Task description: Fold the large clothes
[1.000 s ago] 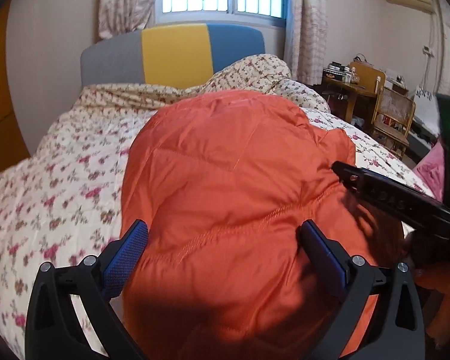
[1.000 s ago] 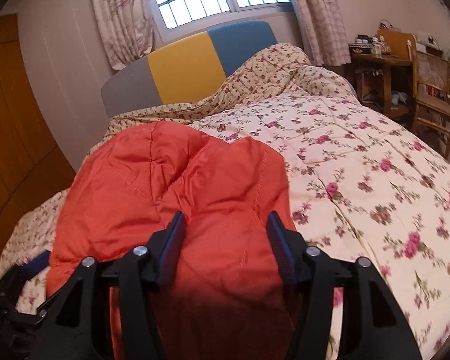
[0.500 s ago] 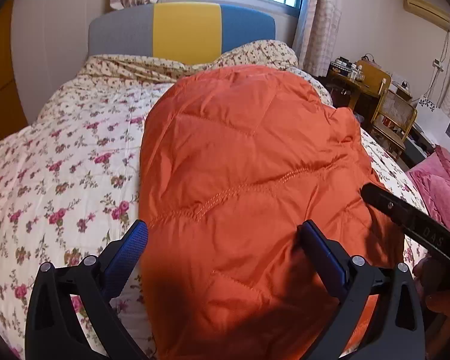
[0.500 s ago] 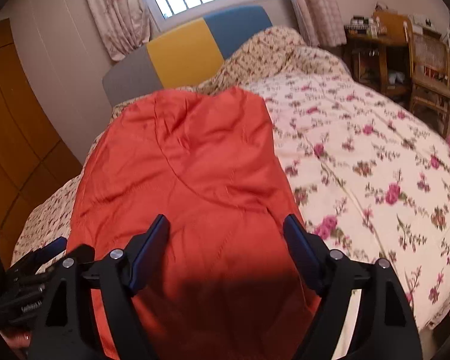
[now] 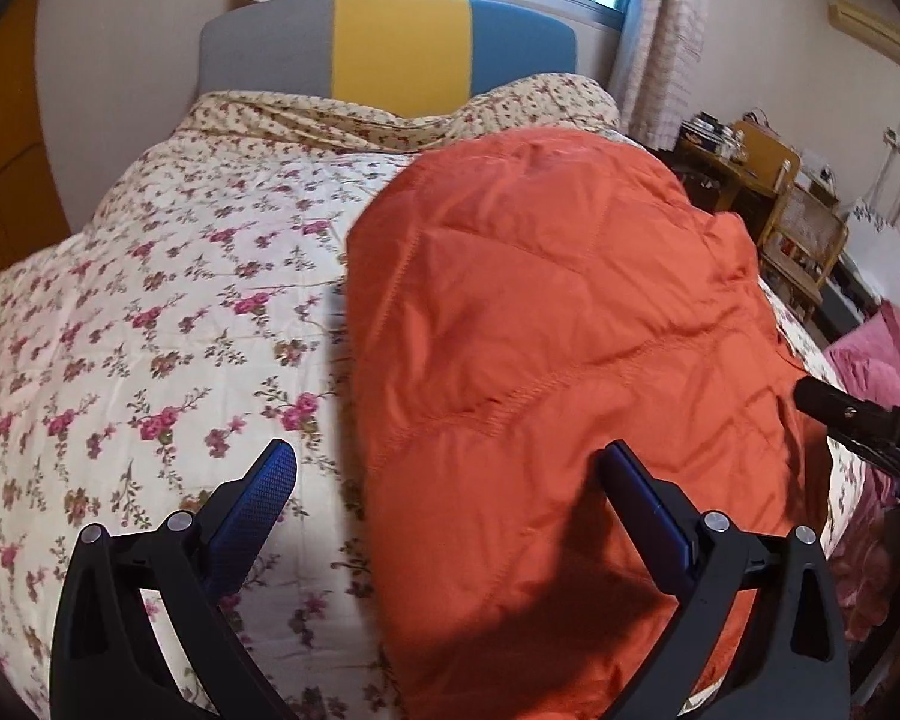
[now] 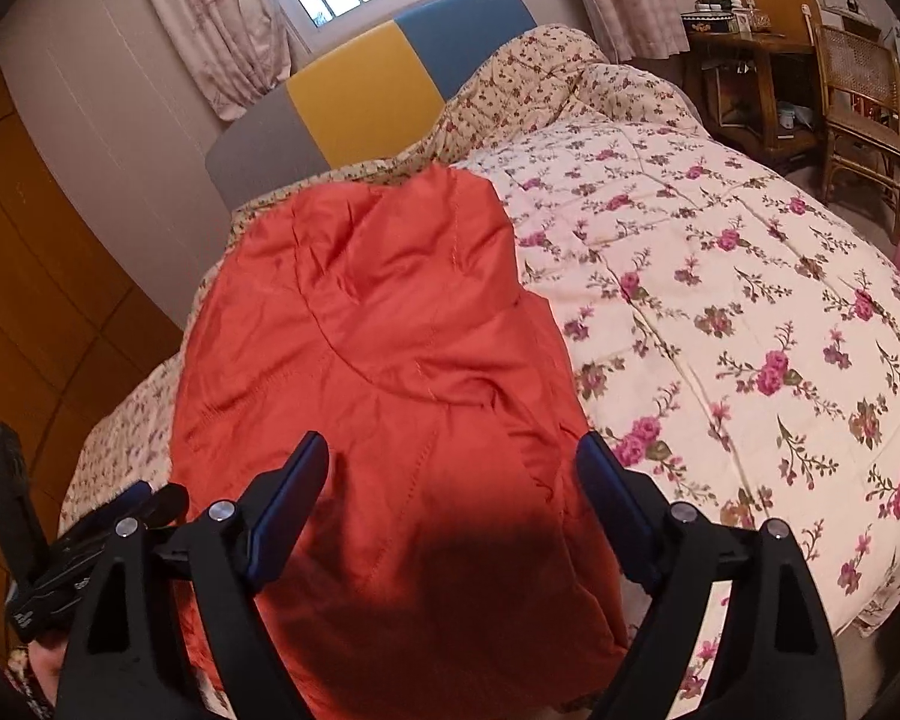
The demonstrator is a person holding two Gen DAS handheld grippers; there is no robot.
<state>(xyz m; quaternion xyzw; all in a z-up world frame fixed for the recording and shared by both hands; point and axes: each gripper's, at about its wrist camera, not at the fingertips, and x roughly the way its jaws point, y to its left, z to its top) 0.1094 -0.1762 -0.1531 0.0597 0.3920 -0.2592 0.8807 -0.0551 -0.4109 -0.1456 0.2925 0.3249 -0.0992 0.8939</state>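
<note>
A floral quilt (image 5: 150, 312) covers the whole bed, running up to the grey, yellow and blue headboard (image 5: 390, 42) far ahead of both claws, and on it lies the orange quilted jacket (image 5: 540, 330), a long puffy bundle stretched away from the foot of the bed. It looks to me like a pause between folds: the jacket seems already narrowed lengthwise, and neither claw has hold of it. The left gripper (image 5: 444, 480) hovers with its jaws spread wide, the jacket's left edge running up between the fingers so that one blue pad (image 5: 258, 498) hangs over bare quilt and the other over orange fabric. The right gripper (image 6: 450, 468) is likewise released, jaws apart, with the jacket's near end directly beneath and ahead of it and the jacket's right edge just inside its right finger. The next move, I'd judge, calls for both claws to drop onto the near hem, pinch it at the two corners and carry it forward over the far end. A wooden chair (image 6: 858, 96) stands well off to the right.
</note>
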